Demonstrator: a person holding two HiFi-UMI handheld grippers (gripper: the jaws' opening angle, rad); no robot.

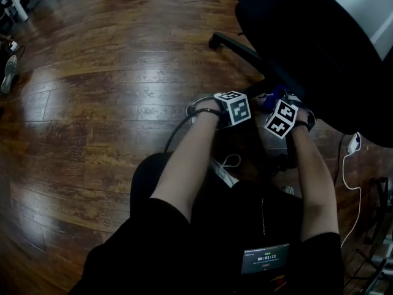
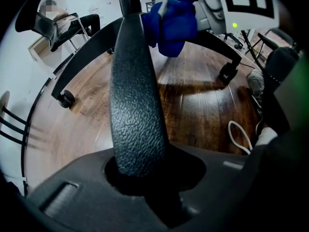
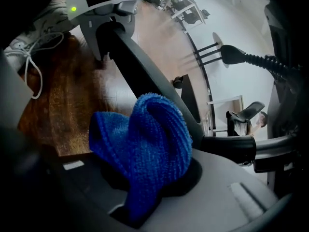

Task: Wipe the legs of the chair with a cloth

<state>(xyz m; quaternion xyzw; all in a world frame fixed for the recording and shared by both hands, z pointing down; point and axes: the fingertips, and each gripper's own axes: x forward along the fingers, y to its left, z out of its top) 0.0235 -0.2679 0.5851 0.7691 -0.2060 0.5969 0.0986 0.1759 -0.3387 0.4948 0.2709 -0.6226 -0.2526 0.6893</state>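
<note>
**Two grippers at the chair base, one cloth between them**

The right gripper (image 3: 145,192) had its jaws closed on one bunched blue cloth (image 3: 145,144), held up by the hub at the far end of the legs. The left gripper (image 2: 145,178) had its jaws narrowly clamped round one textured black chair leg (image 2: 135,105). Its view showed two further legs, one ending in a caster (image 2: 65,98) at far left, the other in a second caster (image 2: 227,74) at far right, on the wooden floor (image 1: 110,72).
</note>
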